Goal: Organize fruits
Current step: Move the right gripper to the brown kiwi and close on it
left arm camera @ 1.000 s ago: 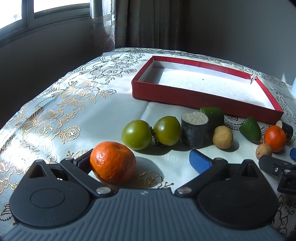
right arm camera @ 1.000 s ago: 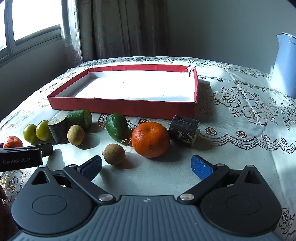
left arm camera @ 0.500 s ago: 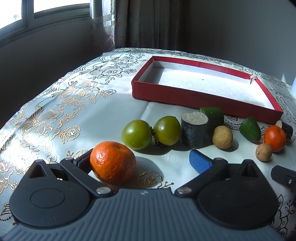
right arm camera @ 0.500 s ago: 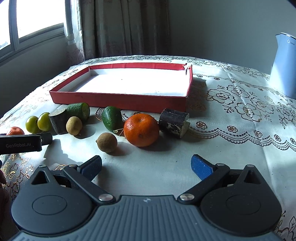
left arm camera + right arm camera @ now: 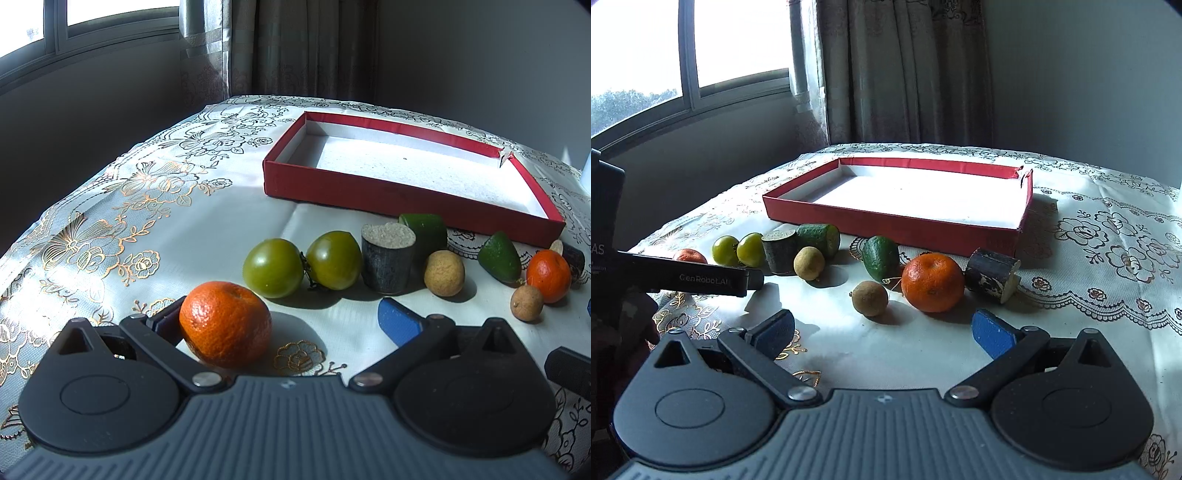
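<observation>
My left gripper (image 5: 284, 319) is open; an orange mandarin (image 5: 226, 329) lies on the cloth between its fingers, against the left pad. Beyond it lie two green tomatoes (image 5: 274, 267), a dark cut cylinder (image 5: 387, 258), a green cut piece (image 5: 424, 230), a tan longan (image 5: 444, 273), a green wedge (image 5: 499, 256), a small longan (image 5: 526, 302) and a second mandarin (image 5: 548, 270). My right gripper (image 5: 882, 328) is open and empty, short of the second mandarin (image 5: 932, 282) and small longan (image 5: 870, 298). The empty red tray (image 5: 897, 225) lies behind the fruit.
The left gripper's body (image 5: 690, 278) reaches in from the left of the right wrist view. A dark cylinder (image 5: 993, 275) lies right of the mandarin. The floral tablecloth (image 5: 122, 236) covers the table; window and curtain stand behind.
My right gripper has pulled back and risen, so the fruit row and tray look farther away. It has left most of the left wrist view. My left gripper has not moved.
</observation>
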Demonstrator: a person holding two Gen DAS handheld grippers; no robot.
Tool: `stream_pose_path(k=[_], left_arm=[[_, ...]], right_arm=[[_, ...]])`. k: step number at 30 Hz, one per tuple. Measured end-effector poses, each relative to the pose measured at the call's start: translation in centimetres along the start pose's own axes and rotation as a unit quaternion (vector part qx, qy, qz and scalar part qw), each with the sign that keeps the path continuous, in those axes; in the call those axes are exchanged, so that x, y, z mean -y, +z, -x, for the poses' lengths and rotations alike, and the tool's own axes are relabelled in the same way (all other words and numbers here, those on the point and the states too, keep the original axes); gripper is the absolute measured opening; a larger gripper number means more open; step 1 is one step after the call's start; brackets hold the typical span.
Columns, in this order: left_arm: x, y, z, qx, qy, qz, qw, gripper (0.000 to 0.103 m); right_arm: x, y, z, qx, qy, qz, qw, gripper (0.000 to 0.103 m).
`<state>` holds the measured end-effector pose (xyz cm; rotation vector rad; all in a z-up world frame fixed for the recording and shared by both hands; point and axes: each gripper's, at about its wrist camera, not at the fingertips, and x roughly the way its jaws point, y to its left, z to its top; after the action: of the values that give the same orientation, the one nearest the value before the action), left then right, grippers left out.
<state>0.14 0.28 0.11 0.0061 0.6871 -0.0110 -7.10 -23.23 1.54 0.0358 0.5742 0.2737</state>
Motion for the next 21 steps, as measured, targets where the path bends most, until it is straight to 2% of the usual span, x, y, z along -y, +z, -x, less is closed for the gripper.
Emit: stream_pose_path(k=[21], left_arm=[[0.1, 0.0, 0.0, 0.0, 0.0, 0.001, 1.0, 0.103]], right_arm=[[-1.8, 0.2, -0.5, 0.014, 0.024, 0.055, 0.998, 0.102]])
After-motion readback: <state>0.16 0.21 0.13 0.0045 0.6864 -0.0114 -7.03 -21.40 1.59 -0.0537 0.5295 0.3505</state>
